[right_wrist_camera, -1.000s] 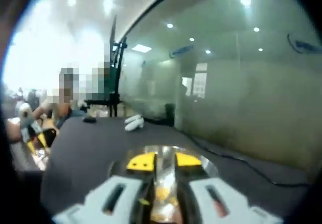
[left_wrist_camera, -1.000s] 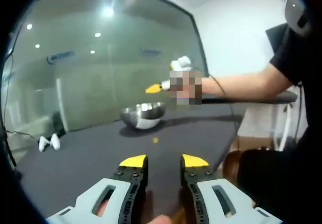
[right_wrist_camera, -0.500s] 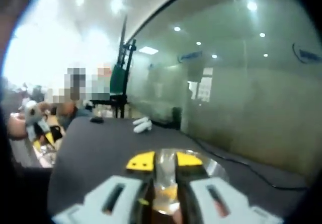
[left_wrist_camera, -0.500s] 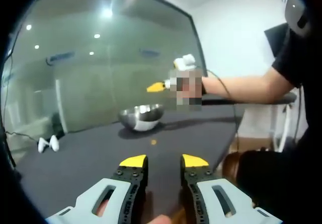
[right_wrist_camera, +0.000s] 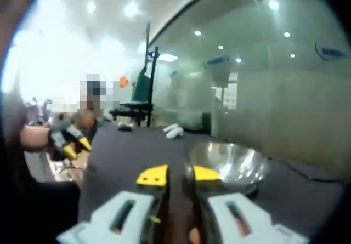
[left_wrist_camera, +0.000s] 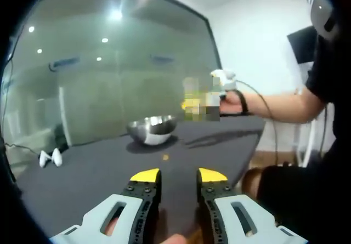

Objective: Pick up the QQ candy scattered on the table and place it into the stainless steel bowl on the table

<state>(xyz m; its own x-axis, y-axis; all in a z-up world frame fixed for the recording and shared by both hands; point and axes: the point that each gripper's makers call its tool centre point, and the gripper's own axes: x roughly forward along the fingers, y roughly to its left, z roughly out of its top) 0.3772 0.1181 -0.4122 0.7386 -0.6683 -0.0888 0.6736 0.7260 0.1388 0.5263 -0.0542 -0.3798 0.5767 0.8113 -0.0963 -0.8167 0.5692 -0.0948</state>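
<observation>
- Jaws of the left gripper [left_wrist_camera: 179,176], grey with yellow tips, stand parted with nothing between them; dark grey matte table [left_wrist_camera: 98,172] shows through the gap.
- Left gripper sits low over the near part of that table, pointing toward the bowl.
- Small orange QQ candy [left_wrist_camera: 165,157] lies on the table ahead of the left tips, between them and the bowl, apart from both.
- Round stainless steel bowl [left_wrist_camera: 152,129] stands upright on the table beyond the candy; from the left gripper view I cannot tell what is inside it.
- Right gripper [right_wrist_camera: 179,174], same grey body and yellow tips: jaws slightly apart, narrow gap, nothing gripped.
- In the right gripper view the stainless steel bowl [right_wrist_camera: 227,163] sits just past the right-hand tip, to the right of it; shiny inner wall visible, contents unclear through the blur.
- In the left gripper view the right gripper [left_wrist_camera: 219,85] is held up in the air over the far right edge of the table, right of the bowl, partly blurred.
- Two small white objects [left_wrist_camera: 50,157] lie at the far left of the table; in the right gripper view they [right_wrist_camera: 174,130] sit beyond the bowl.
- Large glass wall [left_wrist_camera: 109,68] with reflected ceiling lights stands behind the table.
</observation>
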